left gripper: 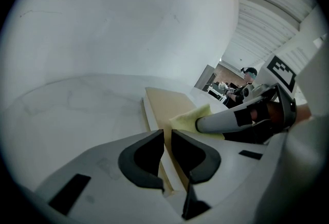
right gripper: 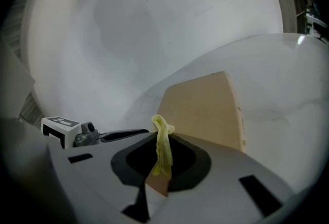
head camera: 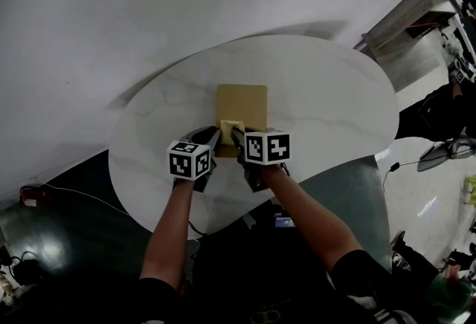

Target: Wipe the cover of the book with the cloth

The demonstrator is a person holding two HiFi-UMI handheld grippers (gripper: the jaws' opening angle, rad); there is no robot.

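A tan book [head camera: 242,103] lies in the middle of the round white table [head camera: 327,92]. My left gripper [head camera: 213,138] is at the book's near left corner. In the left gripper view its jaws [left gripper: 167,152] stand almost together, shut on the book's [left gripper: 172,102] edge, which runs into the narrow gap. My right gripper [head camera: 238,137] is shut on a yellow cloth [head camera: 230,125] that rests on the near part of the cover. In the right gripper view the cloth [right gripper: 163,146] stands pinched between the jaws [right gripper: 164,160], with the book [right gripper: 205,110] just beyond.
The table's edge curves close behind the book and to both sides. A grey shelf unit [head camera: 413,14] stands off the table at the upper right. Dark floor with cables [head camera: 44,200] lies at the lower left. A person [left gripper: 248,78] is far in the background.
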